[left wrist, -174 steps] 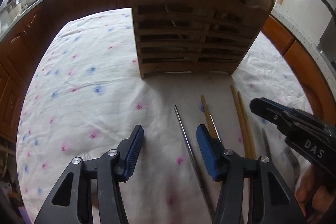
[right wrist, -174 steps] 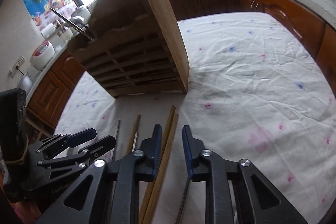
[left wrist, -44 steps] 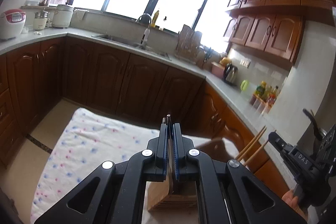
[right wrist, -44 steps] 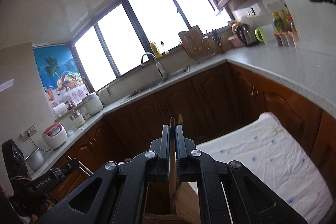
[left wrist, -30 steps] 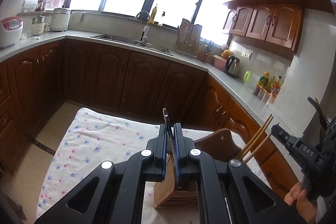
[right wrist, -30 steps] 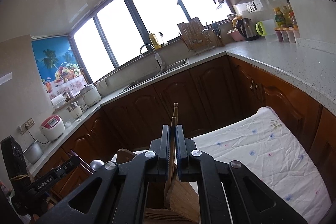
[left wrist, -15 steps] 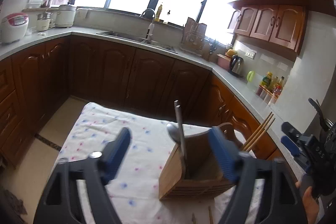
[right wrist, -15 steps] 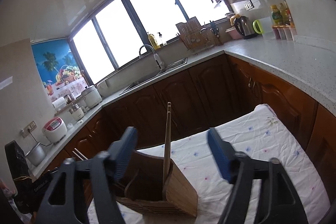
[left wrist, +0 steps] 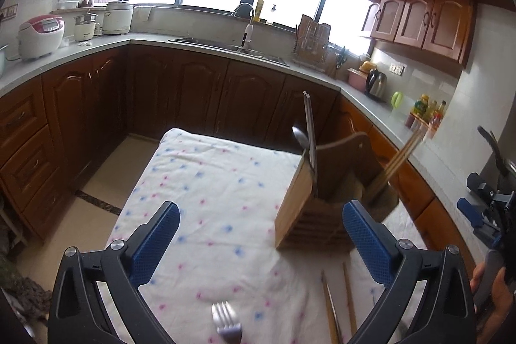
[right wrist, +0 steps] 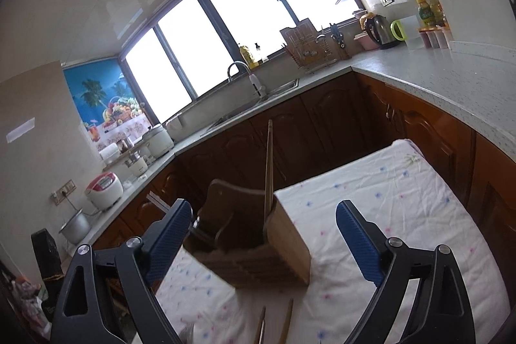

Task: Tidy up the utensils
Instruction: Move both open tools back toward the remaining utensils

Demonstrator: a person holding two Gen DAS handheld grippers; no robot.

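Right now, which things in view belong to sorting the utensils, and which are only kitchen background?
Job:
slatted wooden utensil holder
metal chopsticks standing in it
wooden chopsticks standing in it
silver fork on the cloth
loose wooden chopsticks on the cloth

Background:
white and red rice cooker
steel kettle
sink tap

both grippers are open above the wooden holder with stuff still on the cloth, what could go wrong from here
1. The metal chopsticks lean at the very corner of the slatted wooden utensil holder; a bump on the next insertion could tip them out.
2. The silver fork lies below the open left gripper, near the frame edge, so it may be easy to misjudge.
3. The wooden chopsticks on the floral cloth lie close together; one may slip.
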